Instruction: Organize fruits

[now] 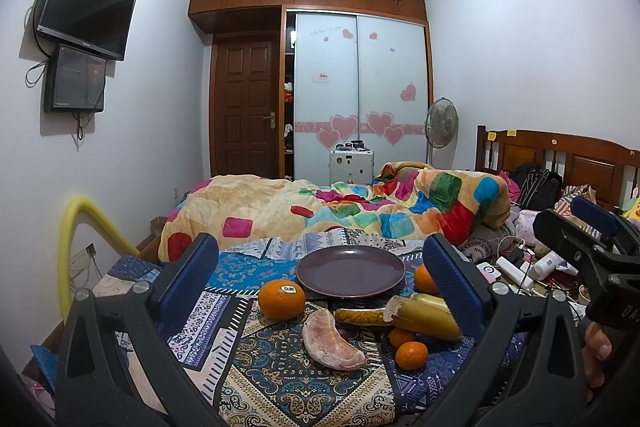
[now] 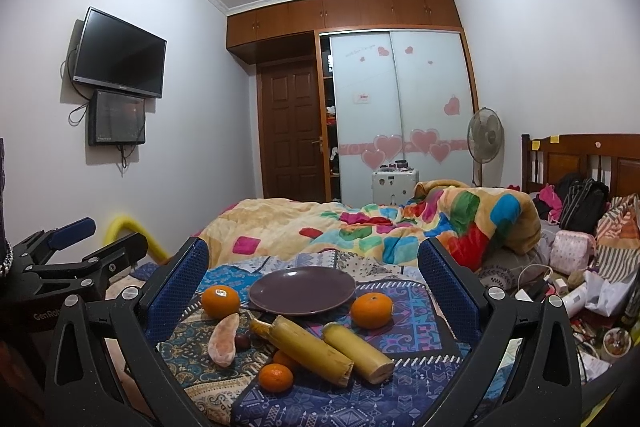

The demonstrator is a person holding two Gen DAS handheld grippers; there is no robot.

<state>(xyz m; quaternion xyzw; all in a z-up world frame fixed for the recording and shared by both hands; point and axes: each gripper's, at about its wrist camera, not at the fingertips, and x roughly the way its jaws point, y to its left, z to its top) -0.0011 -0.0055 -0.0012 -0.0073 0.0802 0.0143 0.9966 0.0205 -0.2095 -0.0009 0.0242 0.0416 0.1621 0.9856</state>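
Both sets of fingers apart, nothing held: left gripper (image 1: 320,287), right gripper (image 2: 314,287). Fruit lies on patterned cloth on the bed, just before the empty plate (image 2: 302,291). Pomelo segment (image 1: 332,341) — soft, tears easily, take mid-body gently. Big orange (image 1: 281,299) — firm, round, may roll; grip across the widest part. Cut banana pieces (image 2: 308,351) bruise readily

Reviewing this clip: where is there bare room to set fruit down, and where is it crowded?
The purple plate holds nothing. Bare patterned cloth lies nearer the camera than the sugarcane pieces. Crowded: pomelo segment, small tangerines and cane sit packed together in front of the plate. Both tongs are open.
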